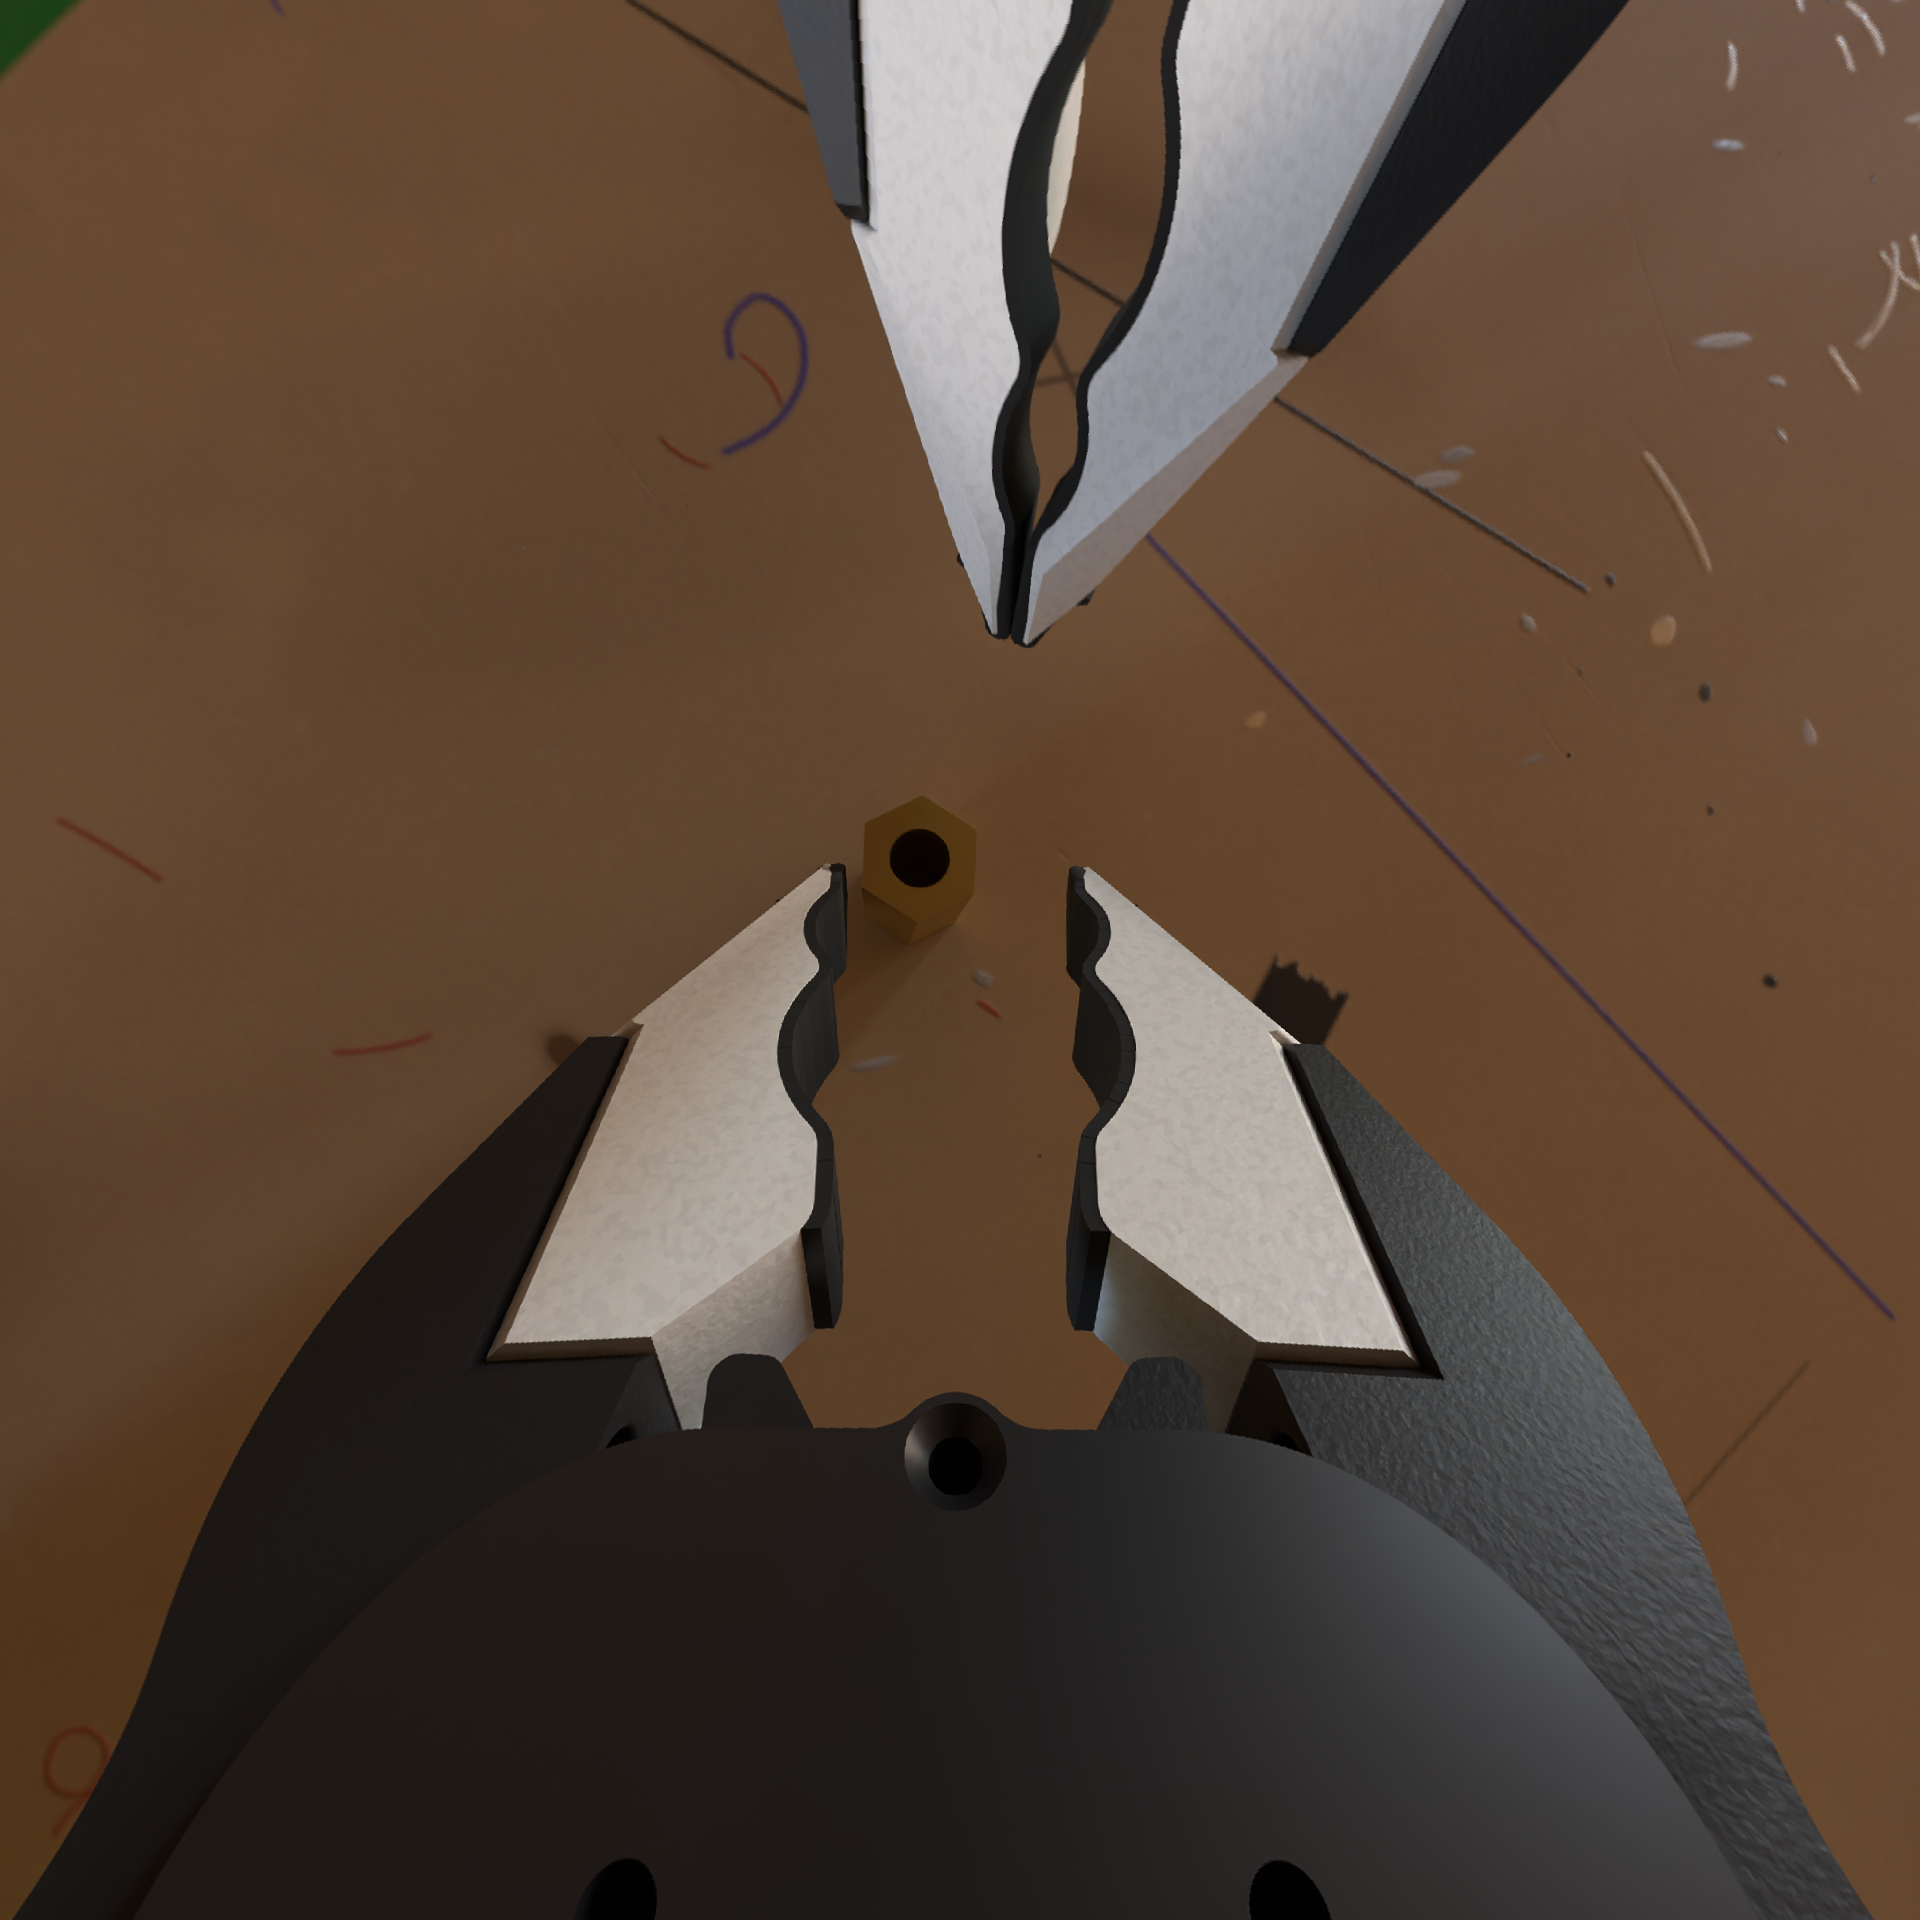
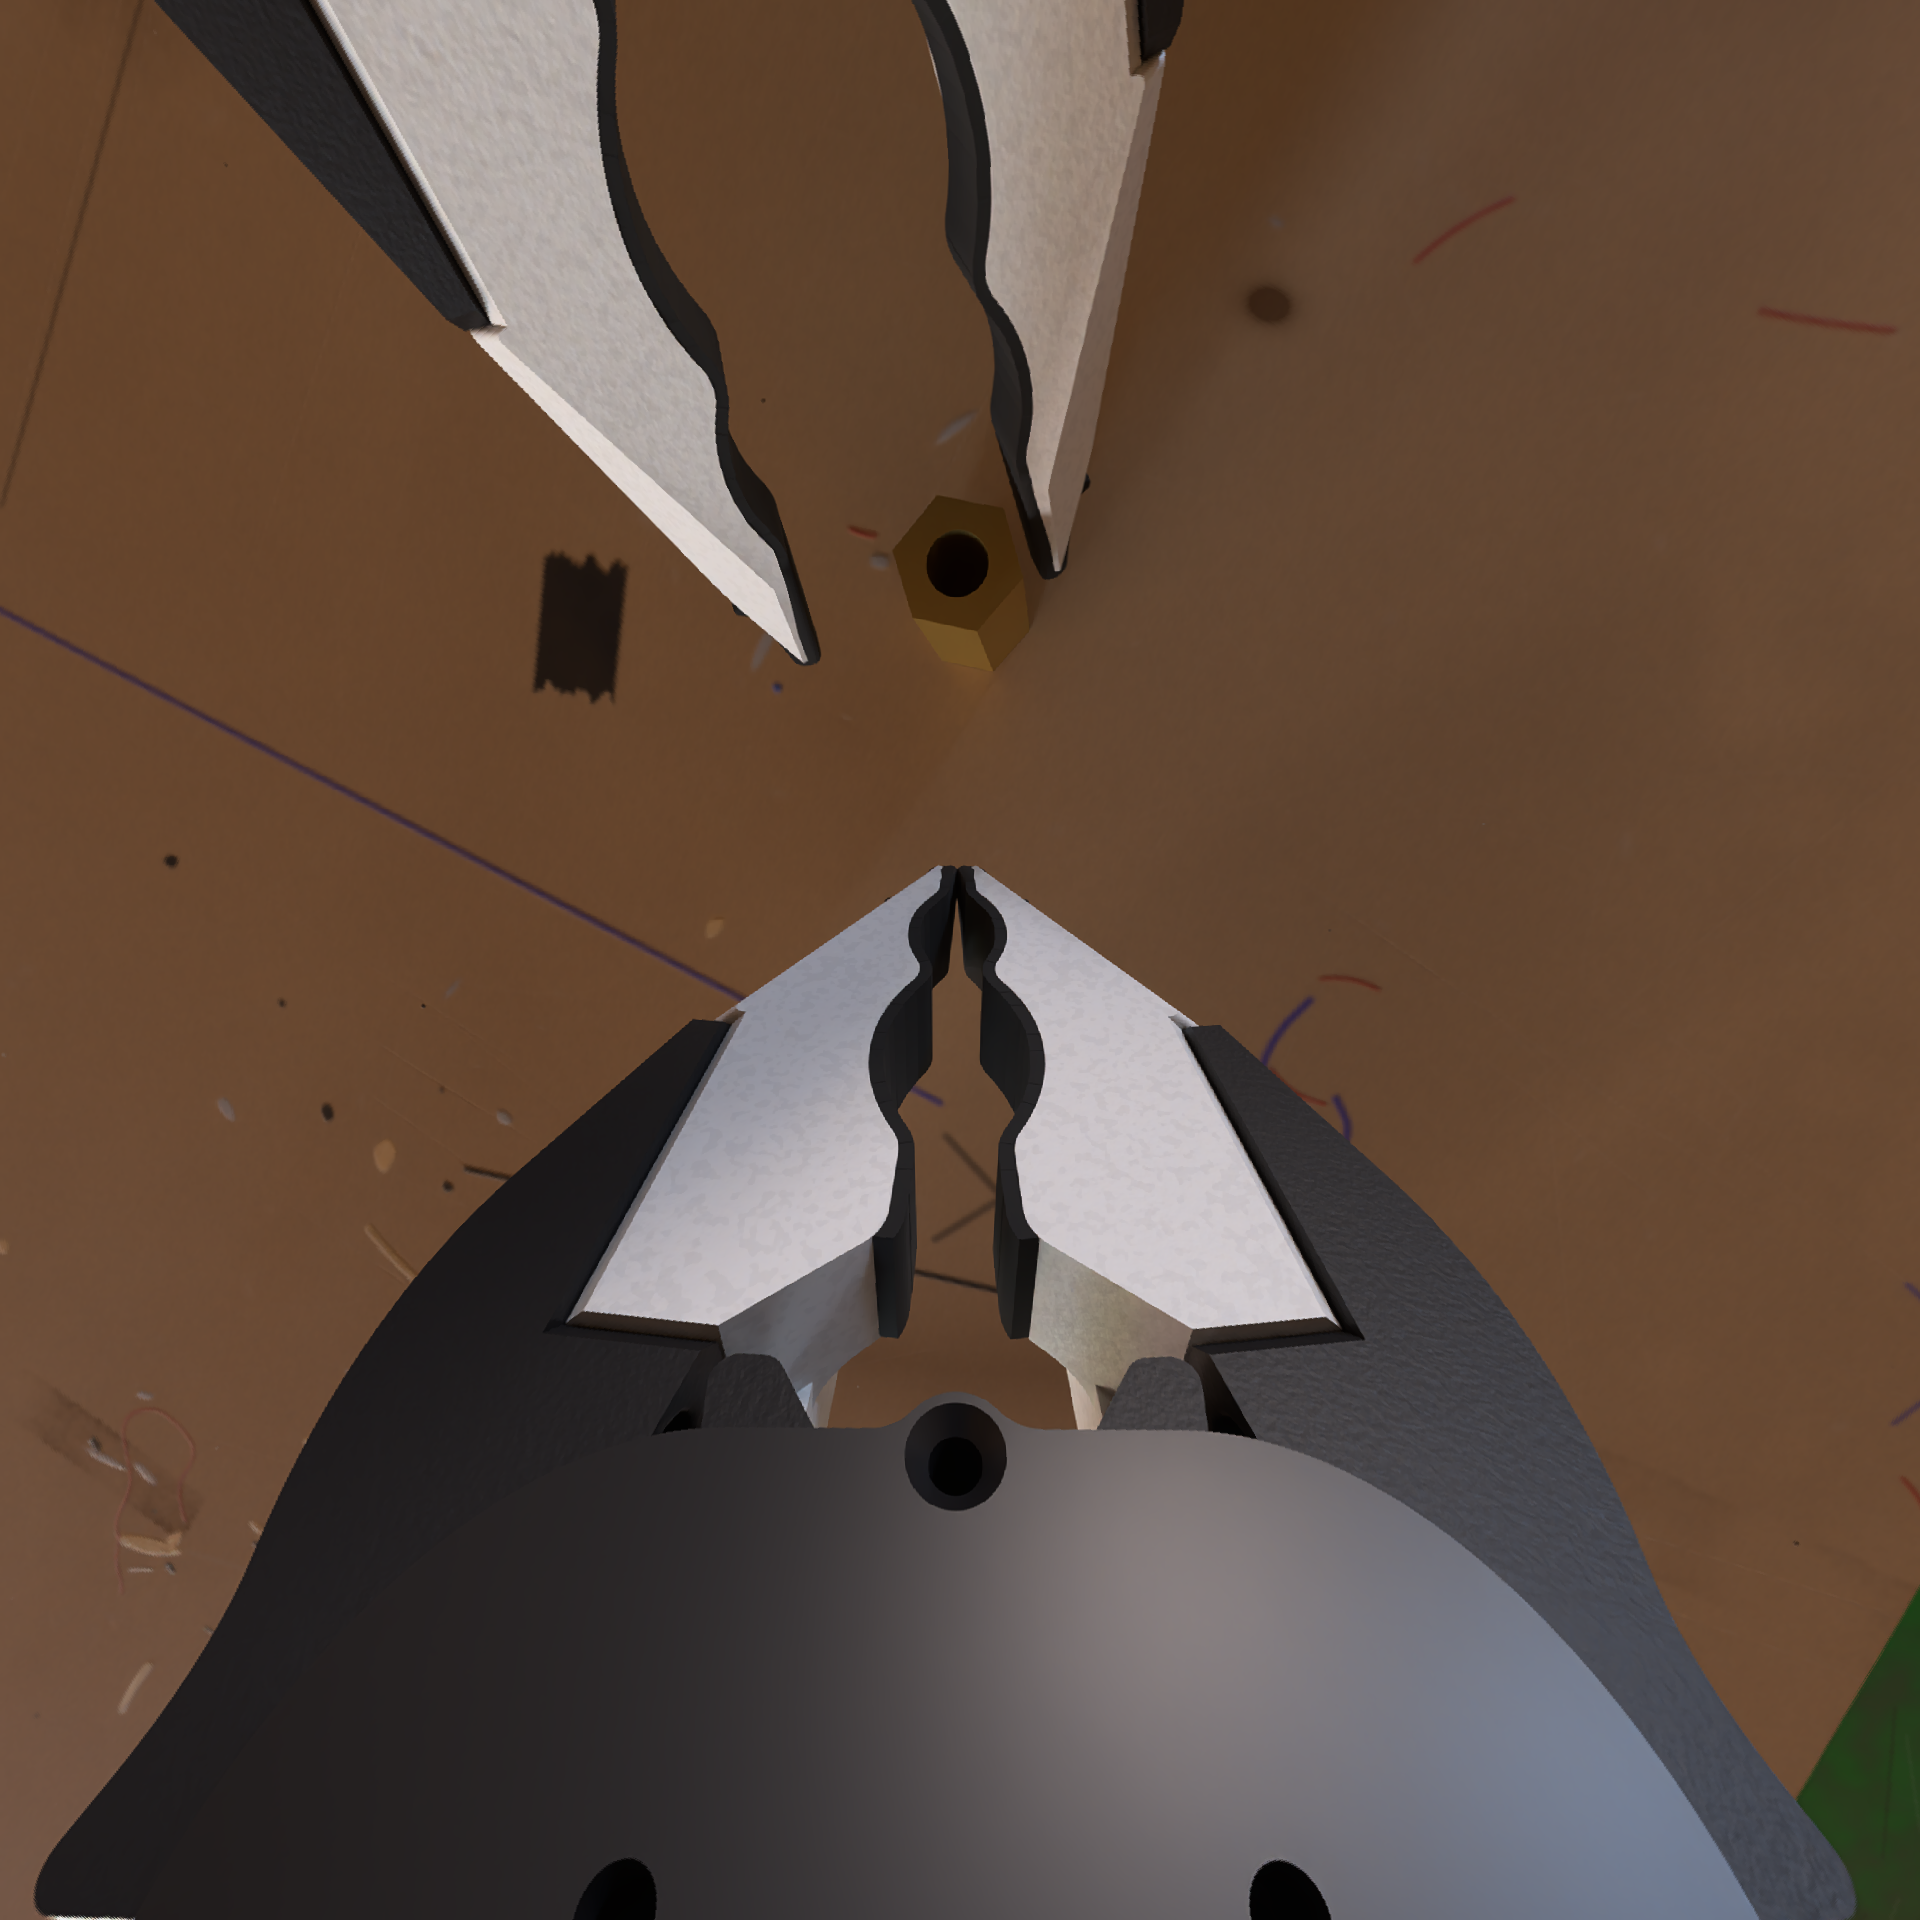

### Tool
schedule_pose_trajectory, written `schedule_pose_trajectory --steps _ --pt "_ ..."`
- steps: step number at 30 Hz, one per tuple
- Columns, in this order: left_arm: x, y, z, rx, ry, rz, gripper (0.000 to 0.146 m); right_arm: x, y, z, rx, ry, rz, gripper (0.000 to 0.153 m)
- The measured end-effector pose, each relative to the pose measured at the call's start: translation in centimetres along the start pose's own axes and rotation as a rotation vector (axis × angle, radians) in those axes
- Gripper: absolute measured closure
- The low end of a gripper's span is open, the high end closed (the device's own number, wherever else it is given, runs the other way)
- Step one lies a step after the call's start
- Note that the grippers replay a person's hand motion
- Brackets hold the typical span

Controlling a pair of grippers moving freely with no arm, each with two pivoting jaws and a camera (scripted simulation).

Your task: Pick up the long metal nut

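Observation:
The long nut [image 1: 918, 867] is a brass-coloured hexagon with a dark hole, standing on end on the brown table. My left gripper [image 1: 954, 873] is open, and the nut stands just at its tips, close to the left finger [image 1: 727, 1091]. In the right wrist view the nut [image 2: 961, 582] sits between the left gripper's [image 2: 935, 613] two open fingers, near one tip. My right gripper [image 2: 956, 871] is shut and empty, a short way from the nut. It also shows in the left wrist view [image 1: 1013, 634], pointing down beyond the nut.
The brown table [image 1: 312, 623] carries pen scribbles, thin lines and pale paint flecks at the right [image 1: 1725, 343]. A dark strip of tape [image 2: 579, 623] lies flat beside the nut. A green edge [image 2: 1870, 1766] shows at one corner.

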State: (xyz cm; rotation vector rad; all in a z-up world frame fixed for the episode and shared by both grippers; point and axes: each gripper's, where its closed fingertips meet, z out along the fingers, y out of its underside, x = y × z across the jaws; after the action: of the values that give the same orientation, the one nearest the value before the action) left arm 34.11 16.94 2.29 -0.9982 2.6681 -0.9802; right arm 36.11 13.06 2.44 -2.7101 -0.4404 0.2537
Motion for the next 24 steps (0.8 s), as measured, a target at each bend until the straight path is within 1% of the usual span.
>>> schedule_pose_trajectory --steps 7,12,20,22,24 --pt "-0.9 -0.4 -0.1 0.043 -0.037 -0.024 0.1 0.2 0.3 0.0 0.014 0.0 0.018 0.153" --pt "-0.6 -0.8 -0.2 0.053 0.0 -0.018 0.103 0.3 0.2 -0.2 0.016 0.004 0.014 0.153" --pt "-0.2 -0.4 -0.2 0.044 0.019 0.027 0.109 1.5 -1.5 -0.3 0.09 0.068 0.0 0.132" --pt "0.1 -0.5 0.0 0.053 0.029 0.036 0.111 1.7 -2.0 0.2 0.088 0.074 -0.032 0.128" --pt "0.1 -0.6 0.1 0.059 0.024 0.043 0.112 1.5 -2.3 0.7 0.073 0.07 -0.071 0.128"
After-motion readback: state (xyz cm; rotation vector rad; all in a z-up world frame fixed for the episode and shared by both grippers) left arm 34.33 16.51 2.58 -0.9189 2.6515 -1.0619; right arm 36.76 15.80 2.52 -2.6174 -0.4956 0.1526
